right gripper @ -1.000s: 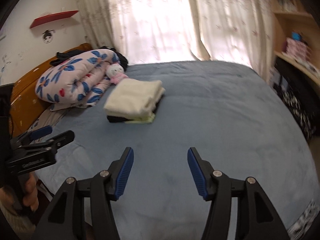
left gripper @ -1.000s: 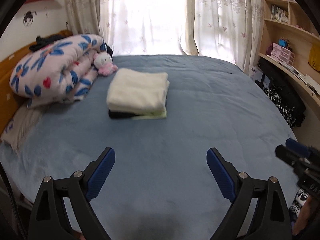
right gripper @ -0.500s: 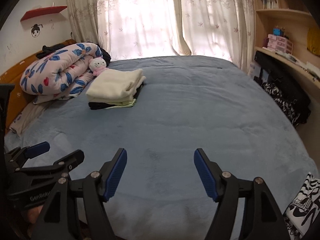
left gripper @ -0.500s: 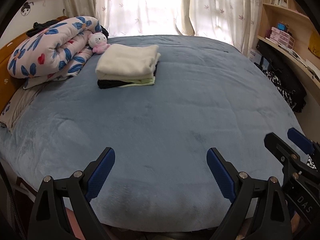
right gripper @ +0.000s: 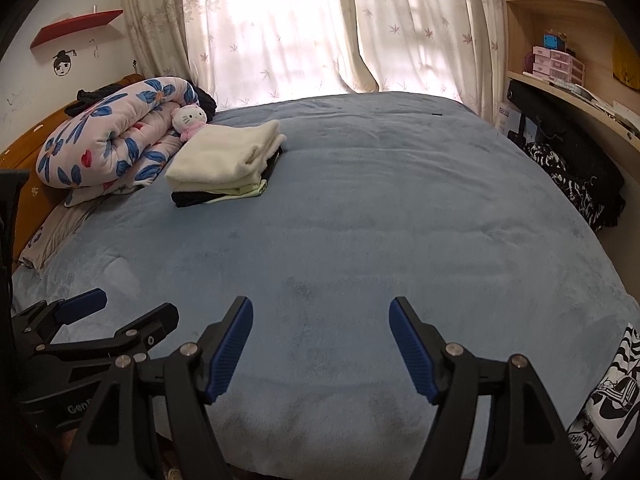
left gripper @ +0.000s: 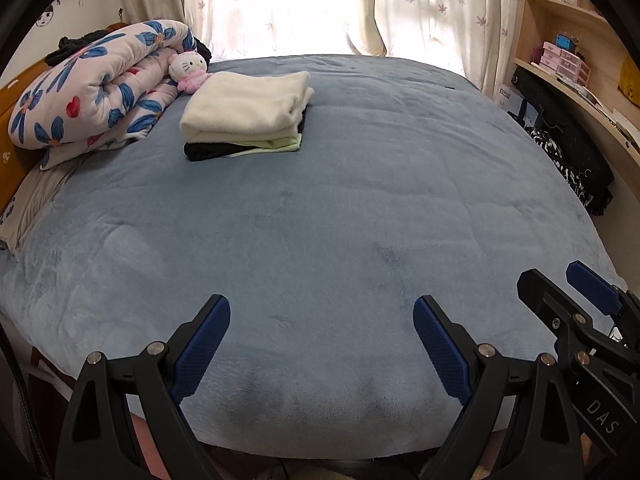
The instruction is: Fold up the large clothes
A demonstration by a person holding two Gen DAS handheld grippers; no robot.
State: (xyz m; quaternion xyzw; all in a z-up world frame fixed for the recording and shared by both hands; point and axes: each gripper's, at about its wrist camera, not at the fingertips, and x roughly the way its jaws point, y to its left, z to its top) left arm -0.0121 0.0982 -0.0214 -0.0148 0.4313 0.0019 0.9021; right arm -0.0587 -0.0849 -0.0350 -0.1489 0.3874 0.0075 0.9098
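Note:
A stack of folded clothes (left gripper: 248, 108) (right gripper: 228, 152), cream on top with pale green and black beneath, lies far off on the blue bedspread (left gripper: 320, 200) near the pillow end. My left gripper (left gripper: 320, 308) hangs open over the near edge of the bed, nothing between its blue pads. My right gripper (right gripper: 320, 306) is open beside it, also with nothing between its jaws. Each gripper shows in the other's view, the right gripper (left gripper: 552, 276) at the right edge and the left gripper (right gripper: 136, 304) at the lower left. A black-and-white printed garment (right gripper: 612, 392) lies at the bed's lower right corner.
A rolled flowered quilt (left gripper: 92, 88) and a small plush cat (left gripper: 188, 68) lie by the wooden headboard on the left. Dark patterned clothes (right gripper: 568, 184) hang along the curved shelf unit (right gripper: 560, 80) at the right. Curtains (right gripper: 280, 32) cover the window behind the bed.
Both grippers have dropped and drawn back to the near edge of the bed, so the stack looks farther away. The right gripper's jaws have widened; the left's have not.

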